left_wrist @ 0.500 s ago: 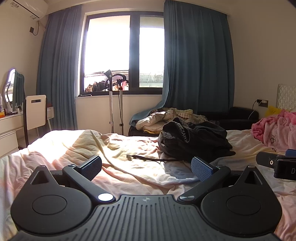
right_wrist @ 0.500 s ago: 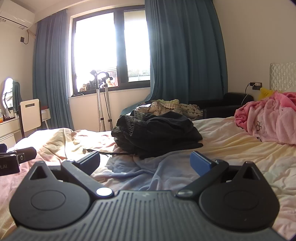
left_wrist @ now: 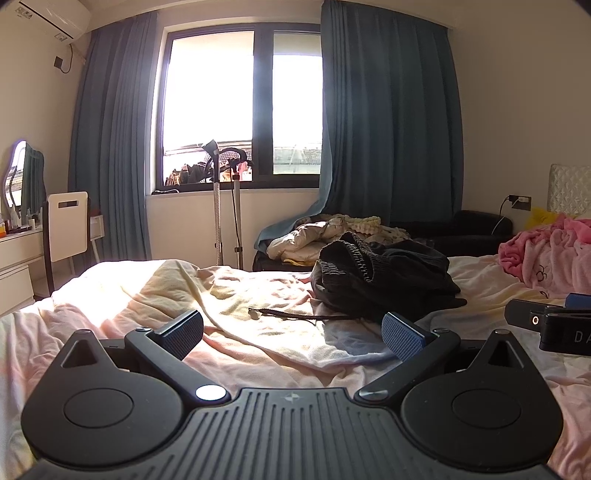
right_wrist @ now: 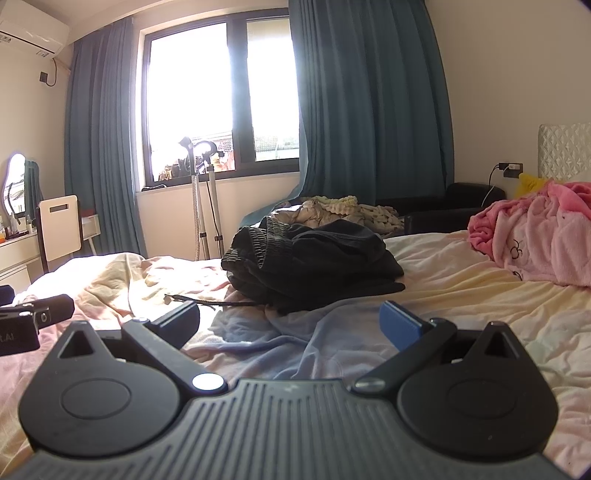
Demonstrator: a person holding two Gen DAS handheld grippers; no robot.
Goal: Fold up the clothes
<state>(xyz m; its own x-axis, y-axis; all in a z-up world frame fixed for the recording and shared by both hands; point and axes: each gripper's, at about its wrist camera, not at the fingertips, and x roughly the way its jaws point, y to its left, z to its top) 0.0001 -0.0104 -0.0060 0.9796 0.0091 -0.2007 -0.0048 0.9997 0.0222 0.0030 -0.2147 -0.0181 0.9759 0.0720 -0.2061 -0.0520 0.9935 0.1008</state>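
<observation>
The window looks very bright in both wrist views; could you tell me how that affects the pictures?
Left wrist view: the window is blown out white, sun patches glare on the bedsheet, and the black garment loses detail. Right wrist view: same white panes, the garment sits in shadow, and fisheye bending curves the curtains.

Place: you are in a lived-in home bedroom.
Bed: you face a bed (left_wrist: 258, 332) with rumpled pale sheets and a padded headboard (right_wrist: 565, 151).
Window: tall blue curtains (left_wrist: 388, 129) frame a bright window (left_wrist: 240, 107).
Wall: an air conditioner (left_wrist: 51, 18) is mounted up high.
Vanity: a mirror (left_wrist: 22, 181), small bottles and a white chair (left_wrist: 68, 225) sit at your left.
Clutter: a black clothes heap (right_wrist: 314, 258) and a pink blanket (right_wrist: 535, 236) lie on the bed; a garment steamer (left_wrist: 221, 199) stands by the window.
</observation>
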